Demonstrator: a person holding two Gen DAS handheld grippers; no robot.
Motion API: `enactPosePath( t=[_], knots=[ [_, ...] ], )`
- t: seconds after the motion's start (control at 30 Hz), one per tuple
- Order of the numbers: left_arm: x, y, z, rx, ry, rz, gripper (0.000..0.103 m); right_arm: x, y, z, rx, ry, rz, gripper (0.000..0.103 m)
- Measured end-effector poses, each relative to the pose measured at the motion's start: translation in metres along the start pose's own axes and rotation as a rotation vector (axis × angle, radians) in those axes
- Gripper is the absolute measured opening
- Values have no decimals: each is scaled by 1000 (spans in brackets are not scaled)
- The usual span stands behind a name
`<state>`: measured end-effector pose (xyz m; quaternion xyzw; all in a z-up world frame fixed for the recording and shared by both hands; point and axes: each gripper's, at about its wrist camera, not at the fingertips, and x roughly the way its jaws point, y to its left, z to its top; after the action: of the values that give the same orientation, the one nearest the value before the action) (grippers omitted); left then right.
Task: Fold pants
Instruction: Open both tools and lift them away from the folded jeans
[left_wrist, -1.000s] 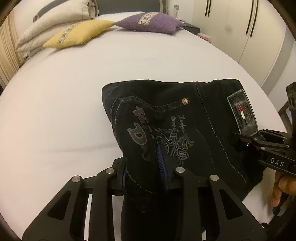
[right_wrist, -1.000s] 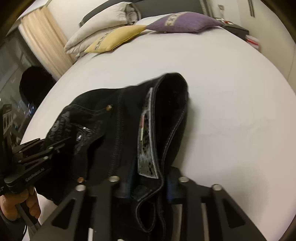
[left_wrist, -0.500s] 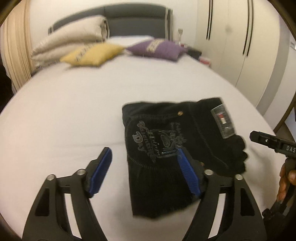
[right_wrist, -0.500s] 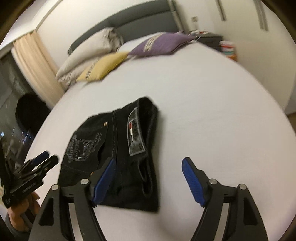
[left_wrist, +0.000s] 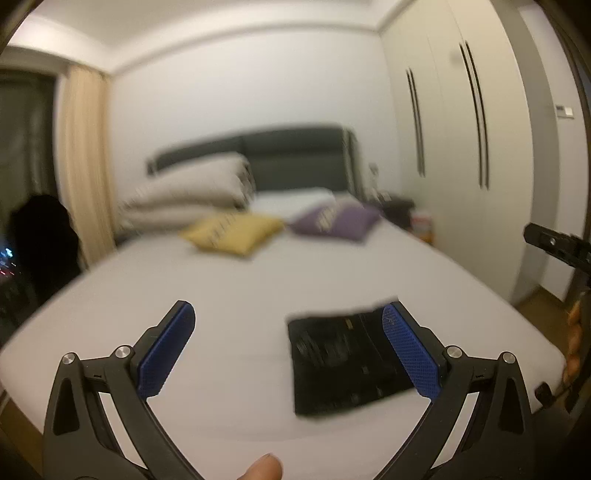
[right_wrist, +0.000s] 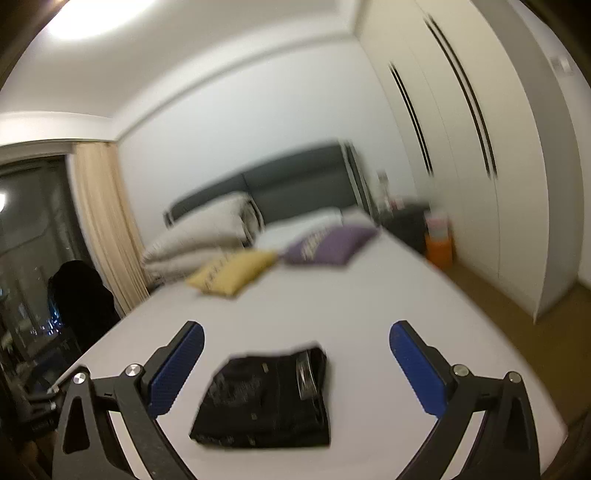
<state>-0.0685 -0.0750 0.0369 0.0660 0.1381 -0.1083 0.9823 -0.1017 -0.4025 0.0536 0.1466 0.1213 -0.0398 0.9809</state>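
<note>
The black pants (left_wrist: 343, 363) lie folded into a compact rectangle on the white bed (left_wrist: 240, 295), near its front edge. They also show in the right wrist view (right_wrist: 266, 398). My left gripper (left_wrist: 288, 325) is open wide and empty, held back and above the bed, with the pants behind its right finger (left_wrist: 410, 354). My right gripper (right_wrist: 295, 354) is open wide and empty, raised above the pants, which show between its blue pads (right_wrist: 177, 369). Both views are blurred.
A yellow cushion (left_wrist: 232, 232), a purple cushion (left_wrist: 332, 219) and stacked beige pillows (left_wrist: 184, 195) lie at the headboard. White wardrobes (left_wrist: 461, 147) stand on the right. A curtain (right_wrist: 103, 229) and a dark window are on the left.
Both grippers let go of the pants, opened wide, and pulled up and back from the bed. The pants now lie folded and smaller in view.
</note>
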Motion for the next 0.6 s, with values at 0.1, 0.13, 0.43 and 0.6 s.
enactPosePath(
  t=[0.1, 0.13, 0.43, 0.6],
  knots=[
    [-33, 8, 18, -66, -55, -54, 103, -29, 23, 18, -120, -103, -15, 103],
    [-36, 10, 22, -74, -37, -53, 103, -38, 30, 23, -155, -129, -30, 103],
    [-36, -3, 19, -29, 123, -3, 103, -58, 51, 34, -180, -8, -65, 103],
    [-15, -13, 1, -48, 257, -7, 103, -35, 51, 13, -148, 167, -97, 103]
  ],
)
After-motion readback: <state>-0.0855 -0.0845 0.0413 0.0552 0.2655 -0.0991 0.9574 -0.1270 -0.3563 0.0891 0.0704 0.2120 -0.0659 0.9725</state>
